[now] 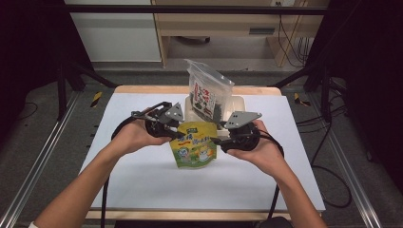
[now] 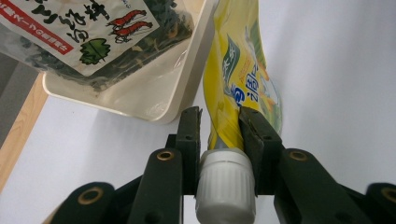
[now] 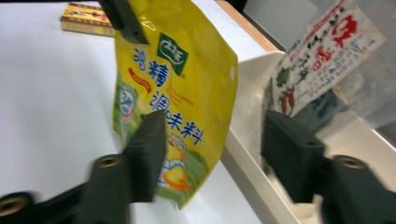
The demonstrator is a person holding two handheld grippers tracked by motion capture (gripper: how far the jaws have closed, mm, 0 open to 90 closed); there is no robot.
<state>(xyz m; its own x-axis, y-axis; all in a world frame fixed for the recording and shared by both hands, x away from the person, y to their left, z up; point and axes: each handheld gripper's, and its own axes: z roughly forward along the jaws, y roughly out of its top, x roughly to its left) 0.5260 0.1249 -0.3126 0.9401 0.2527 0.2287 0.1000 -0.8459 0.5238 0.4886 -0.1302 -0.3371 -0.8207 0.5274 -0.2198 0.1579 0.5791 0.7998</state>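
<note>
Beside the tub, the left gripper clamps the half-hidden yellow pouch; right gripper gapes.

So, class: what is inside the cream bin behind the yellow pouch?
A clear bag of dark dried food with a red-and-white label stands in the bin. The bag and pouch hide the bin's floor.

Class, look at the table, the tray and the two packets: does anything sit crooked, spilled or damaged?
Nothing is spilled or torn. The clear seaweed bag stands tilted in the cream tray, sticking out well above its rim. The yellow pouch hangs off the table, its neck clamped in the left gripper.
</note>
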